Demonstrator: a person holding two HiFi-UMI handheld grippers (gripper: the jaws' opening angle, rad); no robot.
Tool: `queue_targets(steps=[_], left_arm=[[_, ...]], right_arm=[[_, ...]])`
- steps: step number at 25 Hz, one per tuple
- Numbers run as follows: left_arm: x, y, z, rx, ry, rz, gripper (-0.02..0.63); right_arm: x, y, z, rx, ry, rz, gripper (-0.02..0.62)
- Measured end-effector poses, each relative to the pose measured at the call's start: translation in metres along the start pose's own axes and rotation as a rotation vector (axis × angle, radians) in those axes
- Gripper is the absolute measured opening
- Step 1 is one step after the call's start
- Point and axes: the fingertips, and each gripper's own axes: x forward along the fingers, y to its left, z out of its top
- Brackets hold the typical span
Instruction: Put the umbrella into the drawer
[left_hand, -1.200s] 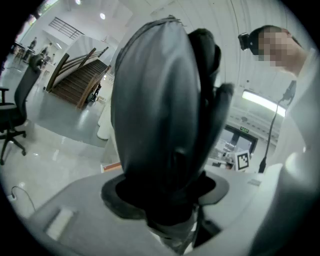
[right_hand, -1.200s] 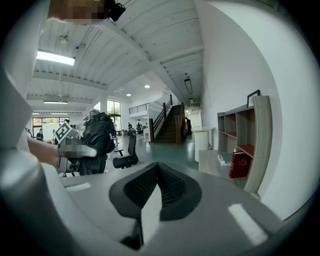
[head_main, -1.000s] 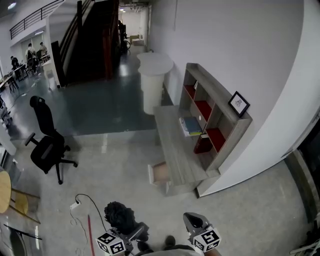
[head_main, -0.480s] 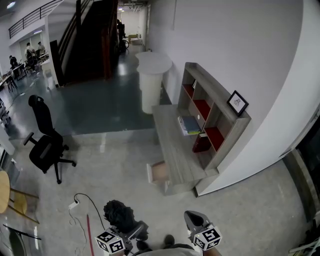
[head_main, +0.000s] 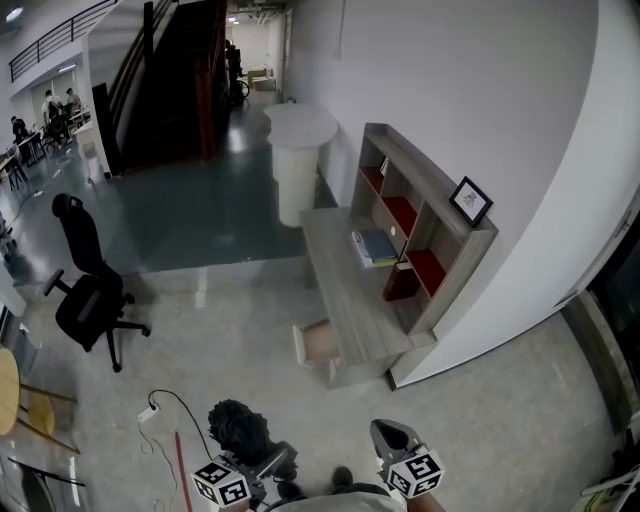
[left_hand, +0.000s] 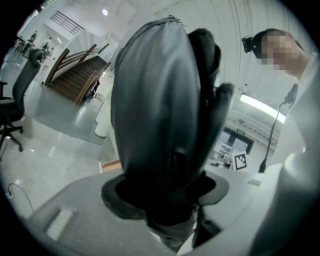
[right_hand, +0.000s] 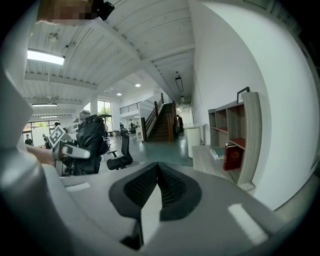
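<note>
So we're standing on the bare floor (head_main: 250, 330) a fair way back from the desk (head_main: 345, 290), with both tools down at the bottom edge of the head view. The left gripper (head_main: 268, 465) has the umbrella (head_main: 238, 428) clamped between its jaws, which sit fairly wide around it. It's black and folded up into a bundle, and in the left gripper view it fills most of the frame, sticking out past the jaws. The right gripper (head_main: 388, 436) is carrying nothing. In its own view the two ribbed pads (right_hand: 172, 187) are pressed flat together with nothing between them. From that view we can also see the umbrella bundle off to the left, well apart from the right tool.

The drawer (head_main: 320, 343) is pulled out from the front of the desk, near its closer end, and it's well apart from the umbrella. The inside looks pale brown, but it's too small from here for us to tell if anything is in it. On the desk there's a stack of books (head_main: 376, 246) and a red book (head_main: 400, 286) standing in the shelf unit (head_main: 430, 183), with a picture frame (head_main: 469, 201) on top. An office chair (head_main: 85, 290) sits off to the left, and a cable (head_main: 165, 405) lies on the floor near the umbrella
</note>
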Motion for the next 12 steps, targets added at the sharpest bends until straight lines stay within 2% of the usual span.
queue_targets(steps=[12], left_arm=[[-0.047,0.021,-0.006,0.003,0.023,-0.028,0.255]], right_arm=[[0.005,0.054,-0.019,0.013,0.013,-0.044,0.006]])
